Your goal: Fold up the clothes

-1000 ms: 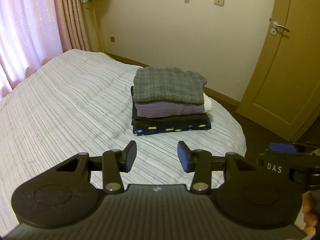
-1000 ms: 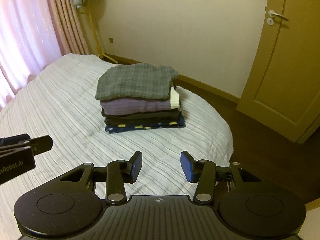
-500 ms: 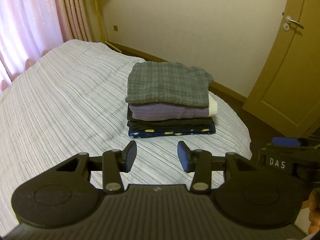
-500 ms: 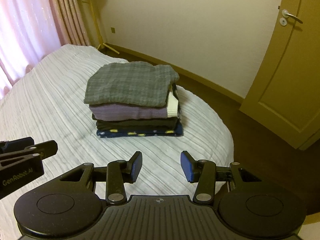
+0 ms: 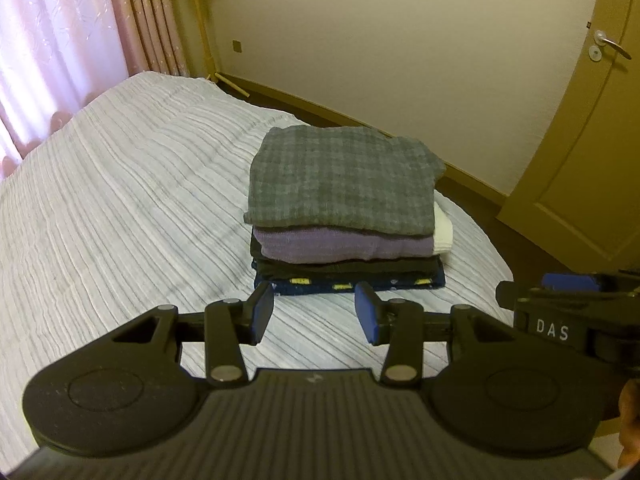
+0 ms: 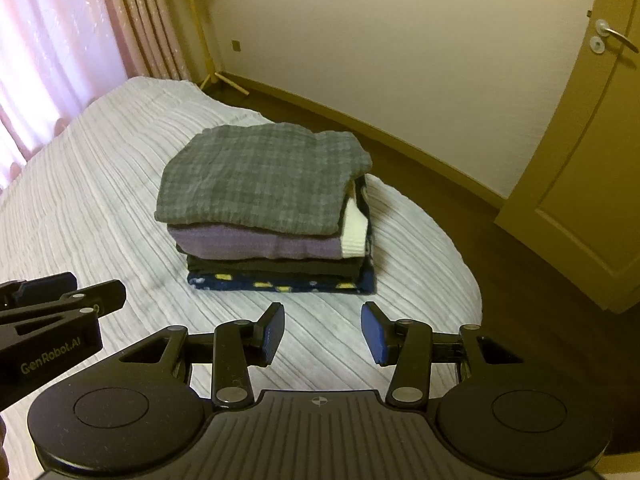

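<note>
A stack of folded clothes (image 5: pixel 344 216) (image 6: pixel 268 216) sits near the foot of the bed, a grey checked garment (image 5: pixel 340 178) on top, then a purple one, a dark one and a navy patterned one at the bottom. My left gripper (image 5: pixel 314 316) hovers just short of the stack's near edge, open, with only bedspread between its blue pads. My right gripper (image 6: pixel 322 332) hangs beside it, a little to the right of the stack's middle, also open and holding nothing. Each gripper shows at the edge of the other's view.
The bed wears a white ribbed bedspread (image 5: pixel 120 208) (image 6: pixel 88 200). Pink curtains (image 5: pixel 60 40) hang at the left. Brown floor (image 6: pixel 500 248) runs past the bed's rounded foot, with a beige wall and a closed door (image 6: pixel 592 140) at the right.
Both grippers have moved forward and slightly down toward the stack, which now looks larger and closer in both views. Their jaws have kept the same gap.
</note>
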A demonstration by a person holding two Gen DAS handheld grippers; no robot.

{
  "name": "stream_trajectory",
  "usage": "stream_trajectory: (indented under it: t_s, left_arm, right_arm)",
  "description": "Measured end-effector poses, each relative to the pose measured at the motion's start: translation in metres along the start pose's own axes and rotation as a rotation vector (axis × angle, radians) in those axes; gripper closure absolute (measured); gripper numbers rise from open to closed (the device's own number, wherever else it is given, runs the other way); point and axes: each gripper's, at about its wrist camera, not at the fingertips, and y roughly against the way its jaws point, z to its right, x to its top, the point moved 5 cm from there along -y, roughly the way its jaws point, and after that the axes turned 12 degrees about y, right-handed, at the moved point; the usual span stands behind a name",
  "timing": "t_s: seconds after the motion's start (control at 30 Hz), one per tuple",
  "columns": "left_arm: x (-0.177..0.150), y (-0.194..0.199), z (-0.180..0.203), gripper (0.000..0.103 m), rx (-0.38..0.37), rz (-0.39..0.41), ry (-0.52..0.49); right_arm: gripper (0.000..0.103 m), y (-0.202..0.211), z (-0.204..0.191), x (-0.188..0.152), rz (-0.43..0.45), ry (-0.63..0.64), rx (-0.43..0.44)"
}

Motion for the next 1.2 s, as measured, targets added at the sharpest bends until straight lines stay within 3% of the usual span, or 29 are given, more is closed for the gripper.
stream_trajectory:
  t_s: [0.5,1.2]
  left_arm:
    - [0.018,-0.035,-0.007,0.062,0.012,-0.036,0.009]
    - [0.013,-0.042,-0.005,0.061,-0.009,-0.055,-0.005]
  right_arm:
    - [0.057,-0.038,-0.003,0.02,-0.053,0.024,0.02]
    - [0.057,-0.048,-0.002,0.01,-0.106,0.018,0.002]
